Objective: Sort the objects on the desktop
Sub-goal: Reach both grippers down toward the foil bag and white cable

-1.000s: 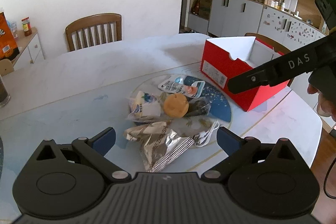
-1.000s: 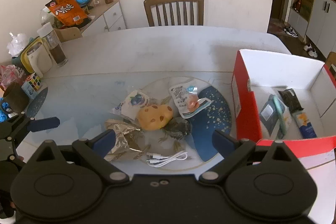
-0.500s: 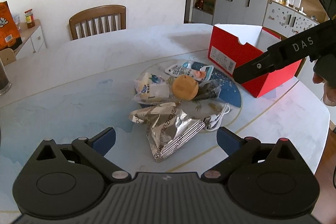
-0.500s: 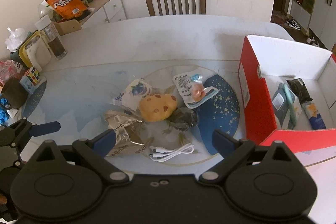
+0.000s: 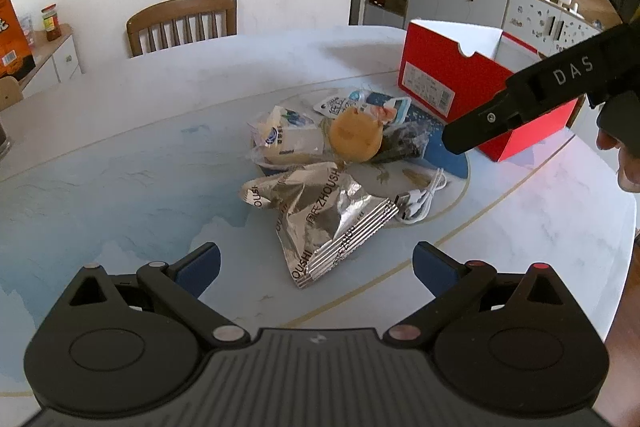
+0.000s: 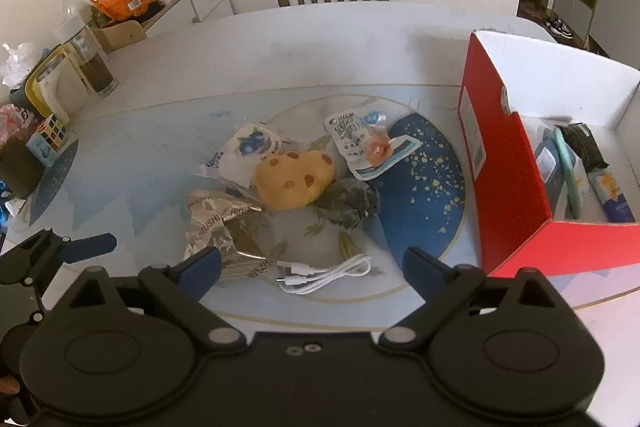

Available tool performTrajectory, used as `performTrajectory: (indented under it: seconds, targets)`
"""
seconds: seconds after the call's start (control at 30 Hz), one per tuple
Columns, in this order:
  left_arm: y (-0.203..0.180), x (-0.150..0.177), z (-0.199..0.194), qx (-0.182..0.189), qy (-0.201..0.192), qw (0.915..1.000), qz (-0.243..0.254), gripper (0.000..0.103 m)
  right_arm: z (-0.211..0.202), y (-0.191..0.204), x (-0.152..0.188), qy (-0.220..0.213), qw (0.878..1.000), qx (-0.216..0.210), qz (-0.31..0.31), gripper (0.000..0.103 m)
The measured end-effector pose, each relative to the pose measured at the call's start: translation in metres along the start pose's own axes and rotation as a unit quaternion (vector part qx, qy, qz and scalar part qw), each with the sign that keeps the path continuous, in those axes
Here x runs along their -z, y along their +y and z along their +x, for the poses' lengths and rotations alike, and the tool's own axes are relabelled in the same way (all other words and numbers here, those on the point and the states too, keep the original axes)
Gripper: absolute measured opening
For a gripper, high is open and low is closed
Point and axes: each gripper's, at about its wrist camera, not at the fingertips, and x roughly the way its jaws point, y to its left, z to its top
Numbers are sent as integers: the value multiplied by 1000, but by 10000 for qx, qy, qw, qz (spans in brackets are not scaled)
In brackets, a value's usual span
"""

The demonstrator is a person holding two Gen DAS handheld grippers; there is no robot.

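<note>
Right wrist view, left to right: I see my left tool (image 6: 86, 245) spread wide and empty, the silver foil bag (image 6: 224, 231), the cookie-shaped toy (image 6: 294, 179), the white USB cable (image 6: 324, 273) on the desk (image 6: 280, 47), then the red box (image 6: 508, 187). My right tool (image 6: 312, 267) is wide too, holding nothing, above the cable.

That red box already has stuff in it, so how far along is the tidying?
Partly done: the red cardboard box holds a few packets. Both grippers, left and right, are open and empty. The silver foil bag, cookie-shaped toy and white cable are still on the table.
</note>
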Motion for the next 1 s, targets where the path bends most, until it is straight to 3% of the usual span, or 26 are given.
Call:
performTrajectory:
  seconds: [0.37,0.8,1.0]
  targets:
    - [-2,1,26,-57,64,9998,166,103,24,-2,11,290,9995,-87,23,95]
    - [12,-27,37,-46,-56,9986,-529,103,39,-17,4,325,9992,60,246,92]
    - [7,-37,50,-142,-9,9976,-681,103,53,-27,4,441,9971,238,565,84]
